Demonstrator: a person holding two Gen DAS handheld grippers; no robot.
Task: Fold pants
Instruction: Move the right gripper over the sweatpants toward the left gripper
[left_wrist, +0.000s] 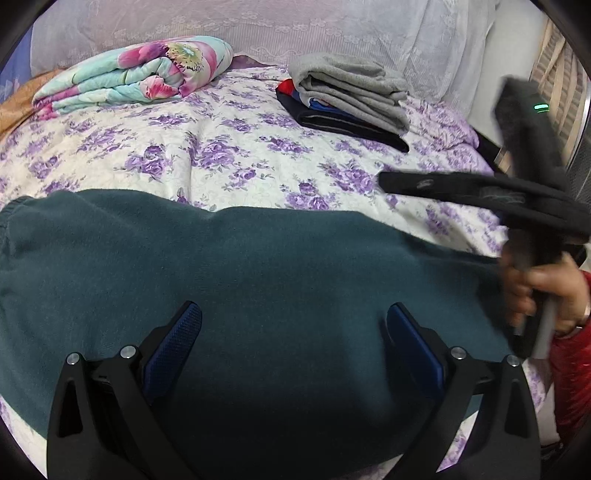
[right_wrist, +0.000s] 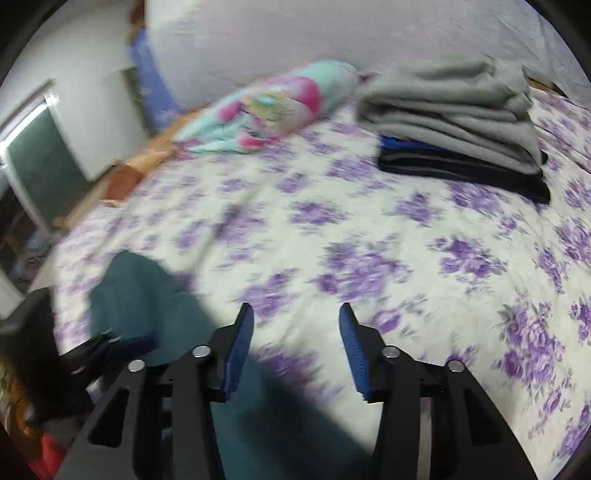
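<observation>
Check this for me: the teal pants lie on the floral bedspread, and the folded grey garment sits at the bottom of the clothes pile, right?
Not quite. The folded grey garment sits on top of the pile, over dark clothes, as the right wrist view shows. The teal pants do lie on the floral bedspread.

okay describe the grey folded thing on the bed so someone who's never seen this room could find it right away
Start at the bed with the purple-flowered cover and look toward the far right corner, near the pale curtain. A small stack of folded clothes sits there, and the grey folded garment is its top layer. It is the only plain grey piece: beneath it lie dark and blue items, and the floral quilt is off to the left.
</observation>
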